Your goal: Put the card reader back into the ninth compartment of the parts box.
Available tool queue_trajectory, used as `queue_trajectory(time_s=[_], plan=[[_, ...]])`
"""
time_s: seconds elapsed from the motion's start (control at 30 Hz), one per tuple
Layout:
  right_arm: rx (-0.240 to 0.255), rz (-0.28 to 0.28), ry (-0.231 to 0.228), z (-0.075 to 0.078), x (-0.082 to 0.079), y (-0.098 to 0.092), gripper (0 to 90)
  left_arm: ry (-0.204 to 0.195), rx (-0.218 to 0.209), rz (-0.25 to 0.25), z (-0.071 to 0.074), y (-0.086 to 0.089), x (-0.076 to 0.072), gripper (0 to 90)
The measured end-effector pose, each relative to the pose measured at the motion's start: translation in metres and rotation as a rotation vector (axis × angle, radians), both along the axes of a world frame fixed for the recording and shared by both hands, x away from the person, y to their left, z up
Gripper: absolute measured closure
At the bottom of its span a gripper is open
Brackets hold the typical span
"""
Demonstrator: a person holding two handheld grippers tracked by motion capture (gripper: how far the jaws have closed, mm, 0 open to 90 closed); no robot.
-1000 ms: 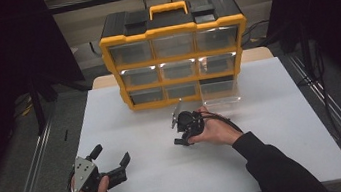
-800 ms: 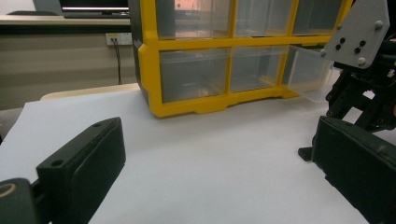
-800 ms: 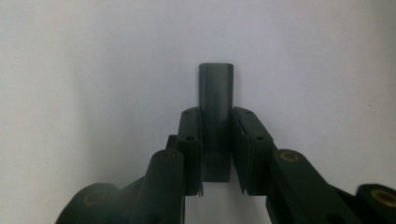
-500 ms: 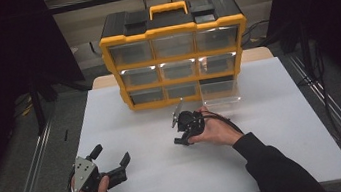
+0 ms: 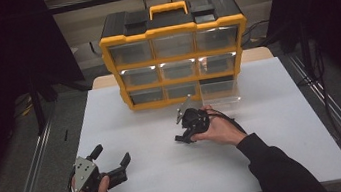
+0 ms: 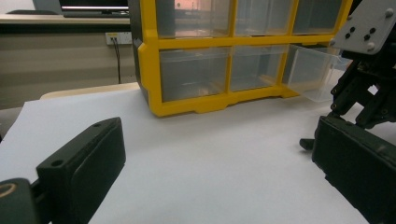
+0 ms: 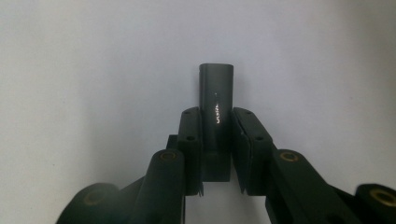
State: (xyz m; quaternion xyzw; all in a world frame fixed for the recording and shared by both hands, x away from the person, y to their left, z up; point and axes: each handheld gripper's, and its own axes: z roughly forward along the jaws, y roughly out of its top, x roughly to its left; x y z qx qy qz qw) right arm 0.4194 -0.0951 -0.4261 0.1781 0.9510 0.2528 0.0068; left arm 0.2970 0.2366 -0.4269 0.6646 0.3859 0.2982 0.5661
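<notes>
Up close, the right gripper (image 7: 215,154) pinched a small dark block (image 7: 215,105), smooth and round-cornered, with faint pale lettering down its face, held over the white table (image 5: 283,125) before the yellow drawer cabinet (image 5: 175,55). From above, that hand hid the block. Near the table's front-left edge, the left gripper (image 5: 109,162) stood spread wide, bare tabletop between the two.
</notes>
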Motion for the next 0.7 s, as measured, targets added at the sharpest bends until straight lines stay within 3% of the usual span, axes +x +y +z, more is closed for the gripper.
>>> queue_trajectory(time_s=[0.7], plan=[[0.110, -0.033, -0.061, 0.020, -0.008, -0.019, 74.2, 0.001, 0.002, -0.009, 0.000, 0.000, 0.000, 2.8]])
